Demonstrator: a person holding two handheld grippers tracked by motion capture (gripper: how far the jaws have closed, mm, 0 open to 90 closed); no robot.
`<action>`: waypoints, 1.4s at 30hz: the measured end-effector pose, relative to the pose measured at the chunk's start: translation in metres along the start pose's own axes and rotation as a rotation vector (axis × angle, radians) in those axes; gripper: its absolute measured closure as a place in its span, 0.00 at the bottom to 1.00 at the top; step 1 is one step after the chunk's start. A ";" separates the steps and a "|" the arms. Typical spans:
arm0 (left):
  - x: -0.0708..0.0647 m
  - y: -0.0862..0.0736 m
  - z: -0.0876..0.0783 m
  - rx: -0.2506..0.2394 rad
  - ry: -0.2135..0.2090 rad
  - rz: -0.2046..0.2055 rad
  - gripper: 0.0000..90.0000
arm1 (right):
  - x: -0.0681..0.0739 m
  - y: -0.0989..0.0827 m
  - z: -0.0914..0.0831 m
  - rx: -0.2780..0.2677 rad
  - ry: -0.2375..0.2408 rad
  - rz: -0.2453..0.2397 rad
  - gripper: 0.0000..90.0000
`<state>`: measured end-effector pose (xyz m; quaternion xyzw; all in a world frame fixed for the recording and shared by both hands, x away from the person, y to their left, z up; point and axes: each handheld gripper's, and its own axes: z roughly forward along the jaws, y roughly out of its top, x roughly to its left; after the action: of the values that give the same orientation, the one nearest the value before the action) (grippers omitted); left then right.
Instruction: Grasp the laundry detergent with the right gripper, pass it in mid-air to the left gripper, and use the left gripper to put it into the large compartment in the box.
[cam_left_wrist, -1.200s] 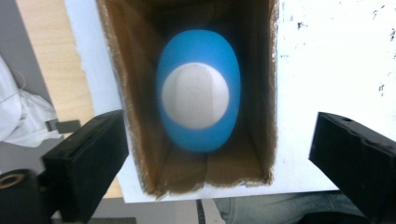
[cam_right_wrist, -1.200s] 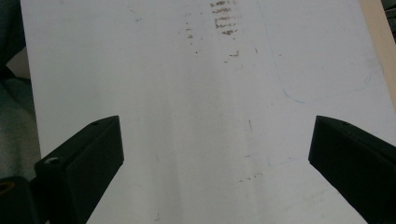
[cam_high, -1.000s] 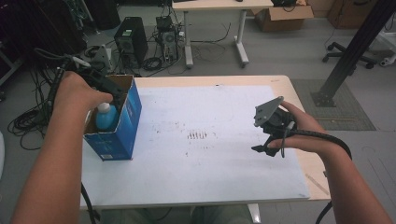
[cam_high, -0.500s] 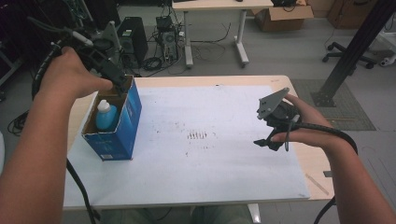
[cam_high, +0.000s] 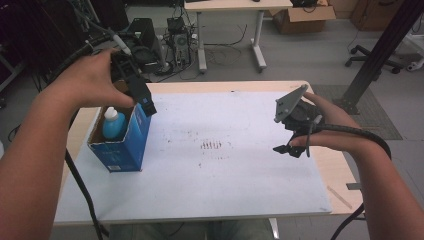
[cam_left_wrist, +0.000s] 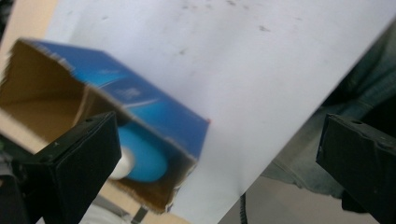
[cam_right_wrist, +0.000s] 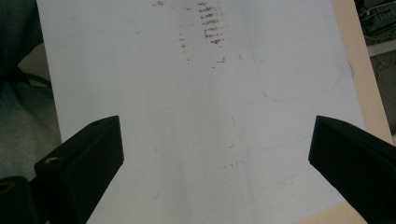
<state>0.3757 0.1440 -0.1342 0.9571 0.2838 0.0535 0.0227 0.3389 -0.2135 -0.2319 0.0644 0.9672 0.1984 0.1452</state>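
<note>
Left claw (cam_high: 145, 102) hangs spread wide just above the blue box (cam_high: 125, 142), bottle (cam_high: 113, 125) sitting inside below it. Right claw (cam_high: 292, 145) is spread too, well off over the bare white desk (cam_high: 225, 185).

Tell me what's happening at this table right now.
A person holds a gripper in each hand over a white-topped table. The left gripper hangs open above a blue box at the table's left side; a blue bottle with a white cap stands inside the box, and nothing is gripped. The right gripper hovers open over the table's right side, also holding nothing.
</note>
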 end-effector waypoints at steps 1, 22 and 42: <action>-0.003 0.001 0.002 0.000 -0.003 0.034 0.00 | 0.000 0.001 -0.001 0.005 0.000 -0.004 0.04; -0.032 0.030 0.040 0.024 -0.084 0.479 0.00 | -0.014 0.013 0.010 0.096 0.075 -0.085 0.04; -0.033 0.043 0.055 0.060 -0.048 0.473 0.00 | -0.032 0.011 0.039 0.153 0.116 -0.076 0.04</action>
<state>0.3780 0.0895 -0.1885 0.9982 0.0523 0.0261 -0.0120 0.3823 -0.1956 -0.2533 0.0271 0.9880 0.1219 0.0912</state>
